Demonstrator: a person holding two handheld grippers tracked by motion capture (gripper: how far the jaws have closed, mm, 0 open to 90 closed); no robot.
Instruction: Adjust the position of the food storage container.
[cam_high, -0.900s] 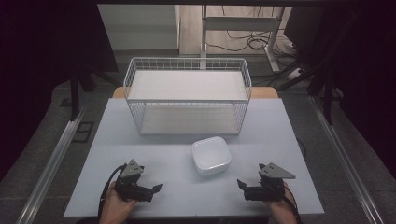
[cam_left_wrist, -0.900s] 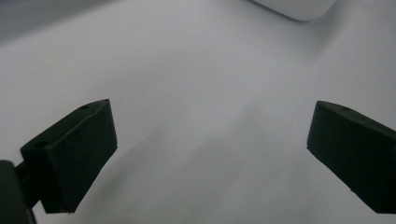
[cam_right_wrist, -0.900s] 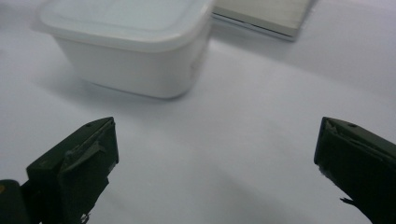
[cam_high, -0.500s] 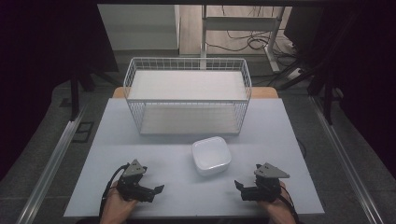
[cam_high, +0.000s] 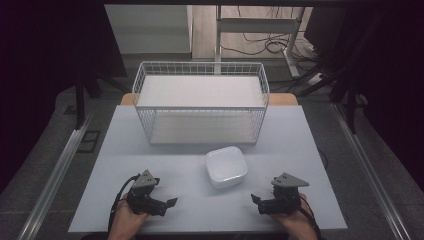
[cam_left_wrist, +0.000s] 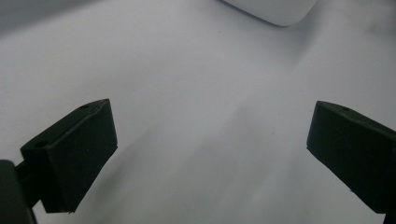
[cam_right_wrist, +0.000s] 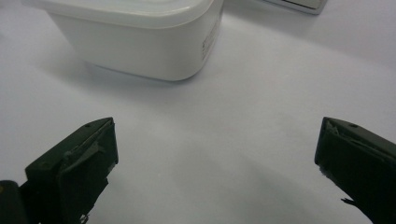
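A white square container (cam_high: 226, 166) with rounded corners sits on the pale table (cam_high: 200, 145), in front of the wire basket. My left gripper (cam_high: 169, 203) rests near the front edge, left of the container. It points right, and its jaws stand wide apart with nothing between them. My right gripper (cam_high: 257, 201) lies at the front right and points left, also open and empty. In the left gripper view the left gripper (cam_left_wrist: 210, 154) hangs over bare table, with the container's corner (cam_left_wrist: 273, 10) ahead. In the right gripper view the right gripper (cam_right_wrist: 215, 163) faces the container's side (cam_right_wrist: 135, 39) from a short way off.
A white wire basket (cam_high: 200, 102) with a flat white floor stands at the back middle of the table. The table's front edge (cam_high: 200, 231) runs just under both hands. Dark floor, metal rails and cables surround the table.
Both hands have shifted only slightly near the front edge, the right one a little to the left. The jaws stay wide and the container has not moved.
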